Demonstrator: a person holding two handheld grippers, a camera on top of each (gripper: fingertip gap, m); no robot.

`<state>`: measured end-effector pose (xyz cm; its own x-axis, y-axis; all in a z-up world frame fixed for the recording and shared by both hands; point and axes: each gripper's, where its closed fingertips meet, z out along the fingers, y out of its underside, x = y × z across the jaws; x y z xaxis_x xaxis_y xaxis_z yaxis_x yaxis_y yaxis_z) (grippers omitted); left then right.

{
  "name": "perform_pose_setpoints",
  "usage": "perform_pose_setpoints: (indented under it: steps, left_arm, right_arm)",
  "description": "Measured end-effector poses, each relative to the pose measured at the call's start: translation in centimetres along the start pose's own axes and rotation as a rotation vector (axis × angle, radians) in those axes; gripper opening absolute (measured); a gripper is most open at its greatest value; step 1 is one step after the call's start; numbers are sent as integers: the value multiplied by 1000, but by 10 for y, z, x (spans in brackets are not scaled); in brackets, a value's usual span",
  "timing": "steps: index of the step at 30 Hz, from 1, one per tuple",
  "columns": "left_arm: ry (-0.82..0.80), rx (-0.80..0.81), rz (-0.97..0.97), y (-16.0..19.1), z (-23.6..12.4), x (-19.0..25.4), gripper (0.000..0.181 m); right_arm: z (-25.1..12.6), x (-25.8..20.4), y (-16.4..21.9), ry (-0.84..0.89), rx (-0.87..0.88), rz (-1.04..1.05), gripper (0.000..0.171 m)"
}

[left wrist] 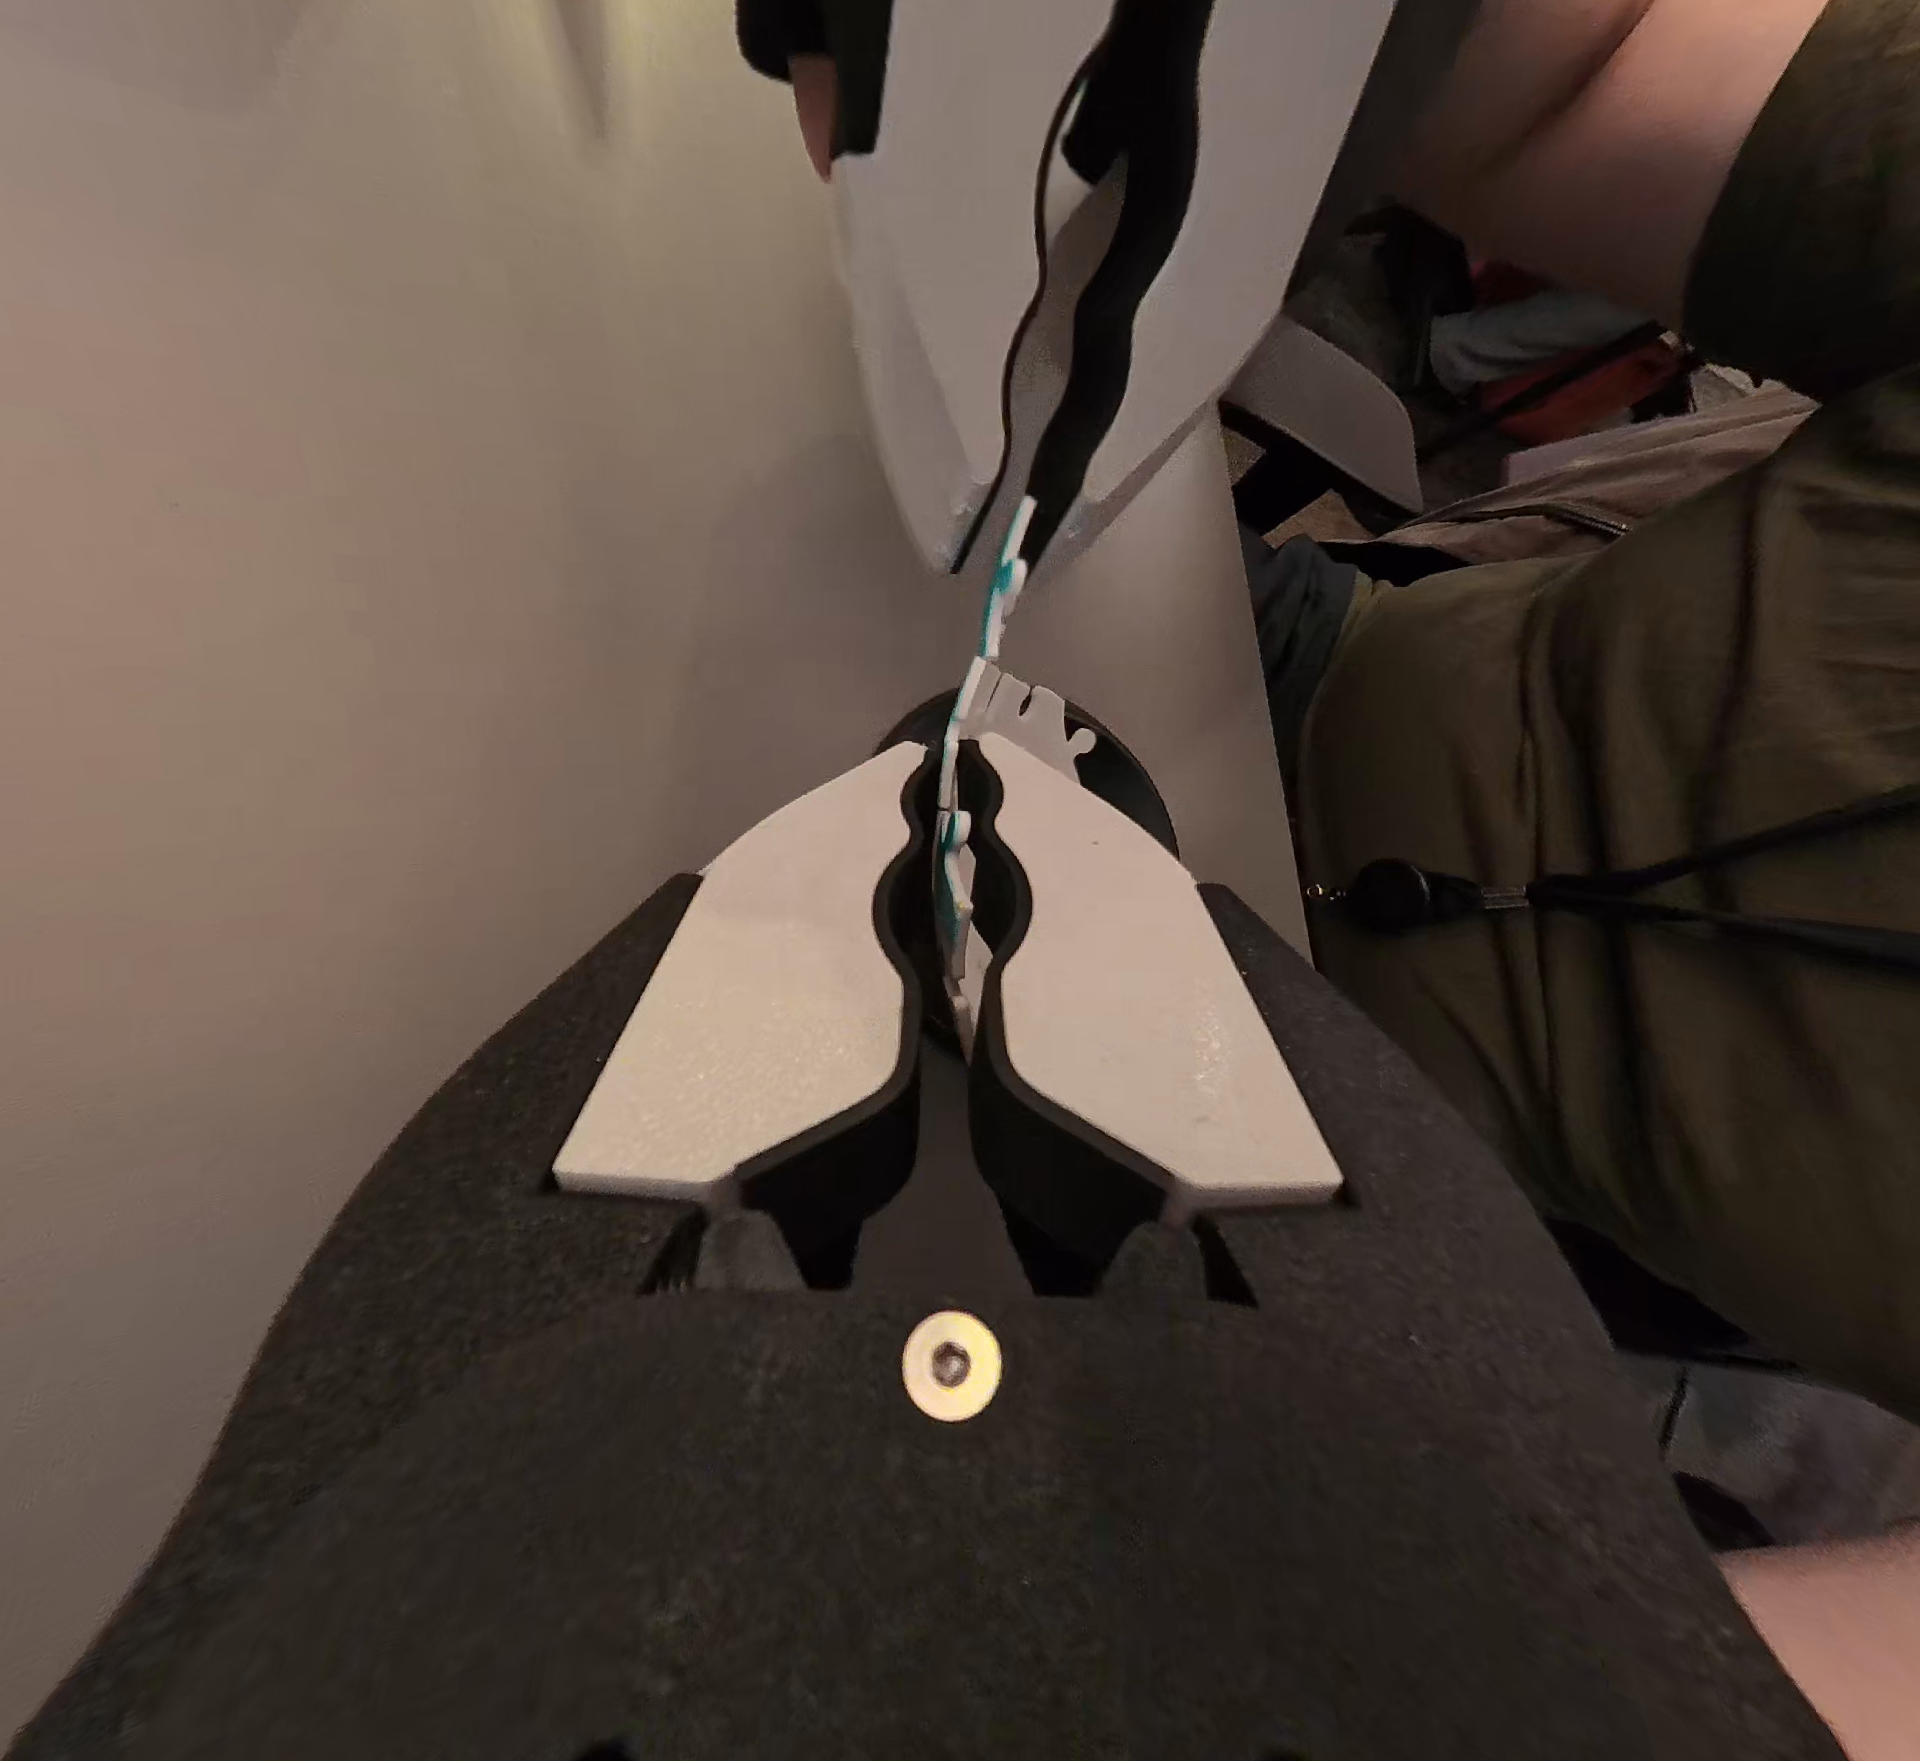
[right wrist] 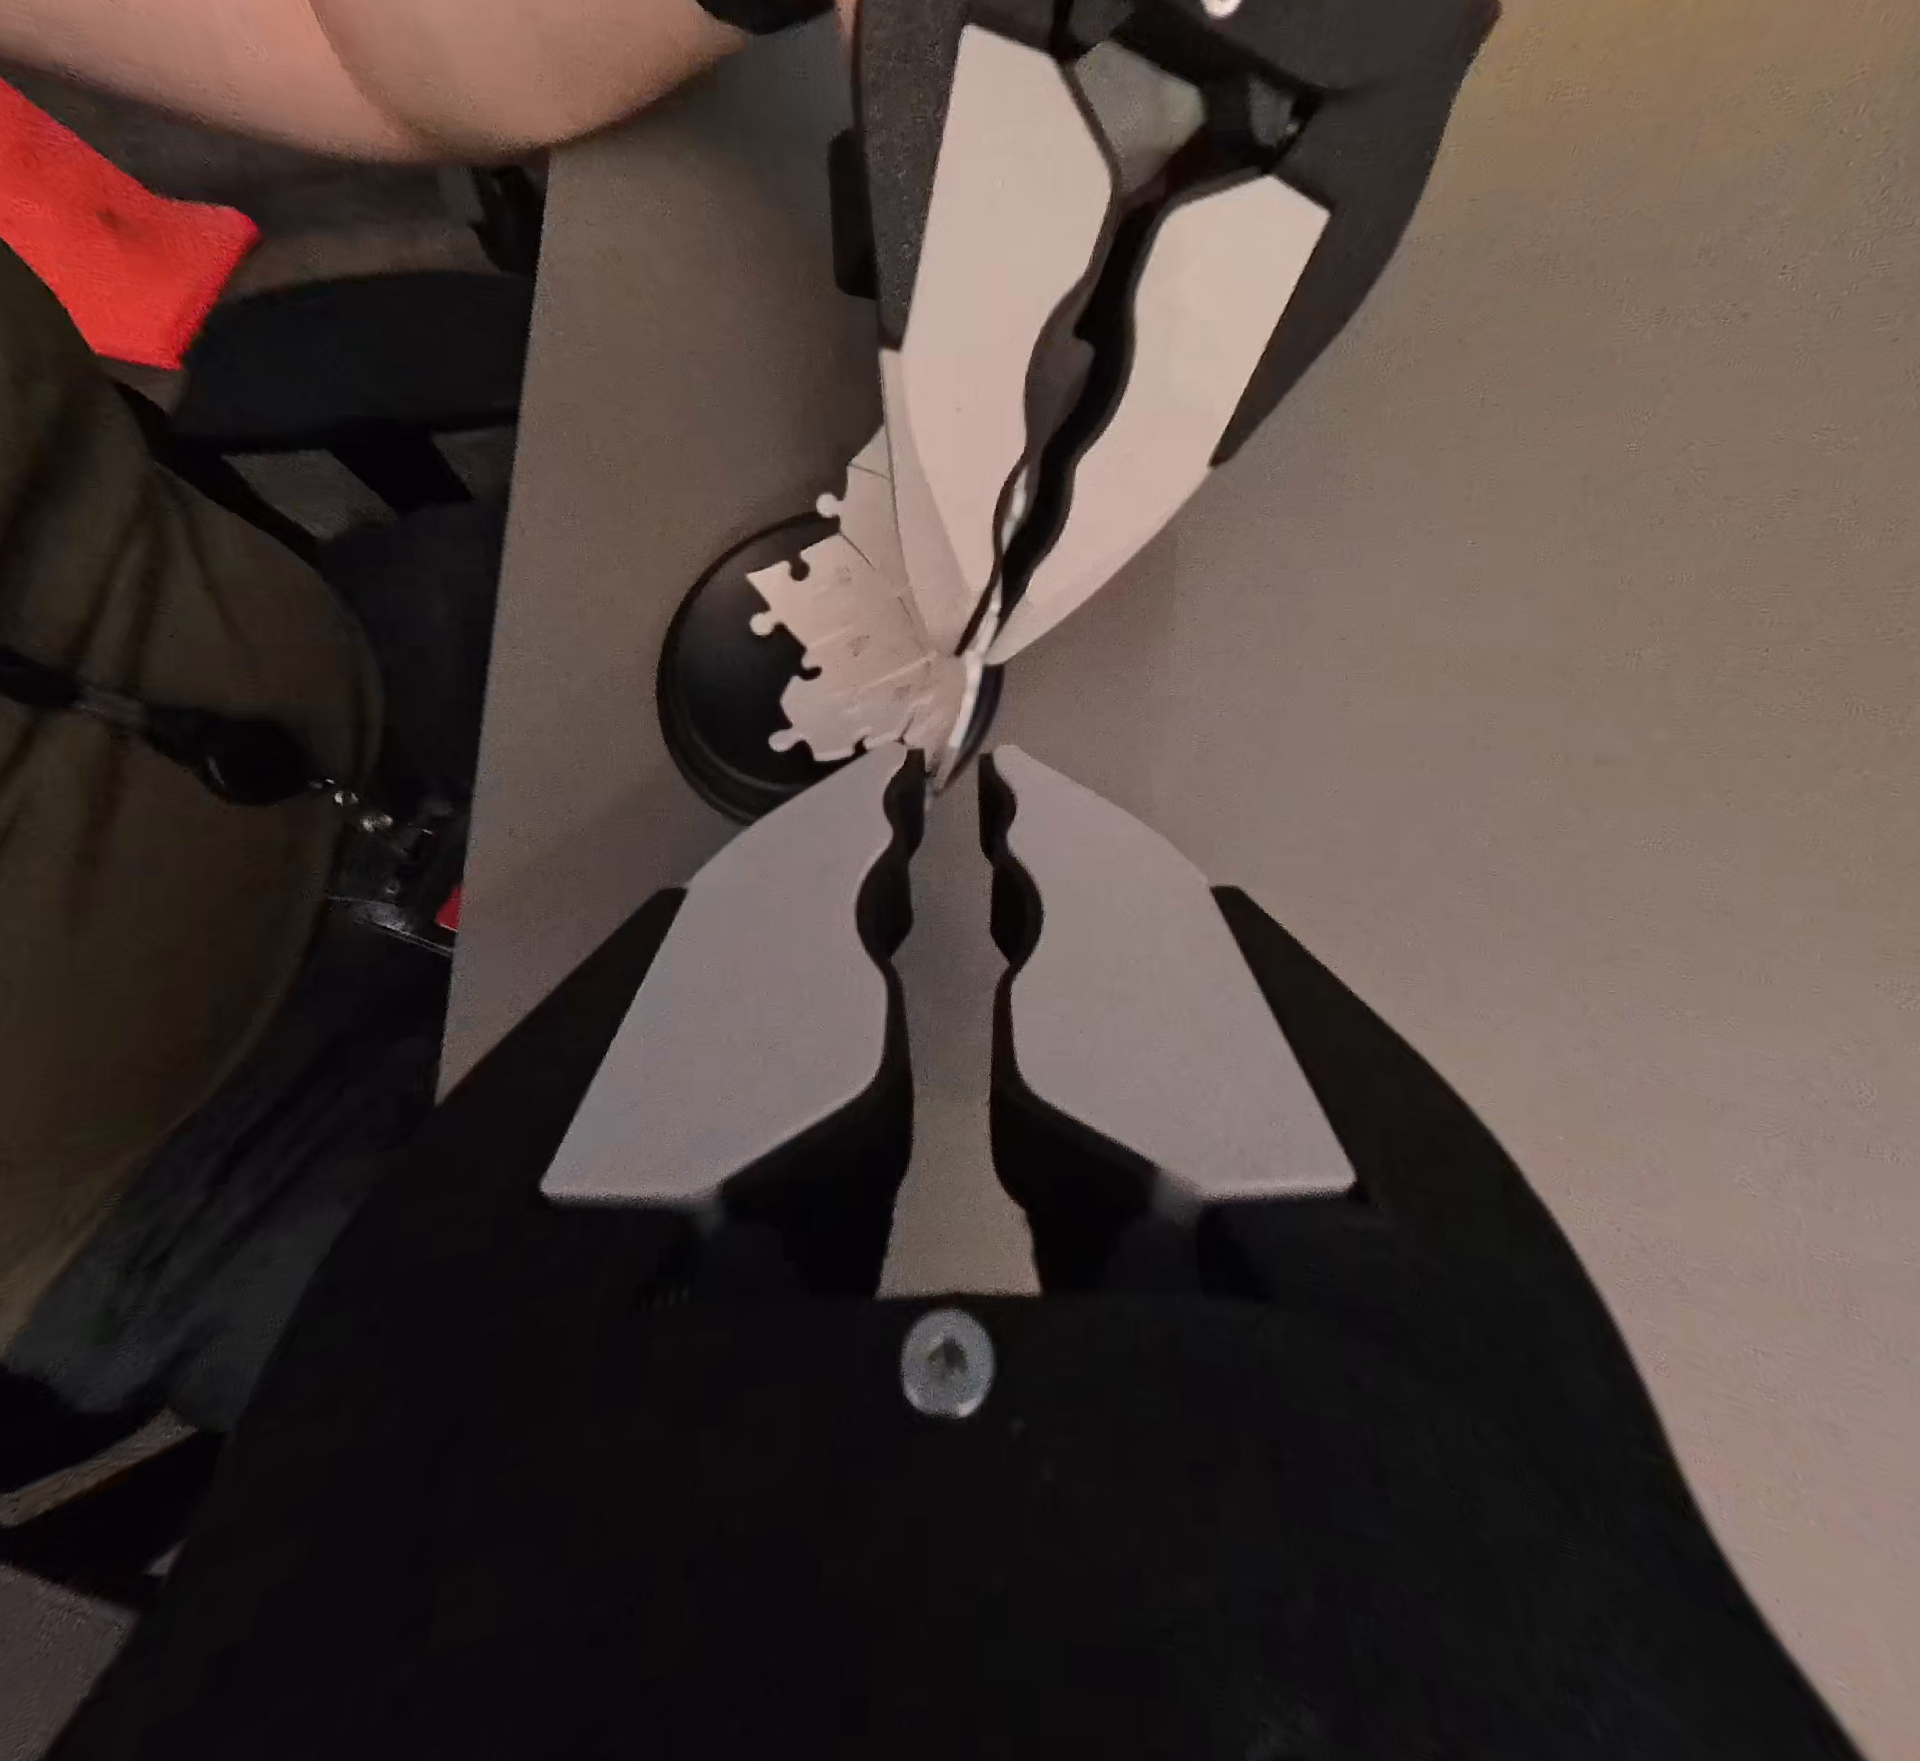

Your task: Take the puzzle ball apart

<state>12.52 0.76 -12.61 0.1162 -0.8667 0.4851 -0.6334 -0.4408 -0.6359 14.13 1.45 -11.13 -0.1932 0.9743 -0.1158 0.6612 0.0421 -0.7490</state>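
Observation:
What shows of the puzzle ball is a curved strip of joined white pieces with teal-printed faces [left wrist: 995,610]. A fan of white pieces [right wrist: 842,662] spreads from it over a black round stand [right wrist: 717,672]. My left gripper [left wrist: 951,761] is shut on the strip, which runs edge-on between its fingers. It enters the right wrist view [right wrist: 982,646] from the top. My right gripper [right wrist: 951,766] is slightly open, with its fingertips on either side of the strip's free end. It comes down from the top of the left wrist view [left wrist: 1003,537].
The grey table [right wrist: 1455,776] lies below, and its edge runs along the left of the right wrist view. A person in olive clothing [left wrist: 1558,880] sits close beyond that edge. A red thing [right wrist: 94,225] and dark clutter lie past the edge. Only a small space, under 4 cm, lies between the two pairs of fingers.

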Motion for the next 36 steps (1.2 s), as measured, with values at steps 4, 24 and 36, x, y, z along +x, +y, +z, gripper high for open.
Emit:
perform_pose_setpoints:
  steps: [4,24,36]
  left_arm:
    - [-7,-2,0,0,0,-1,3]
    - [-64,18,-40,-2,-6,-11,3]
    - [-10,0,-39,2,-2,-6,3]
  right_arm:
    - [1,-3,1,-64,20,71,6]
    - [10,5,6,-36,-130,352,9]
    - [13,7,8,31,-145,91,3]
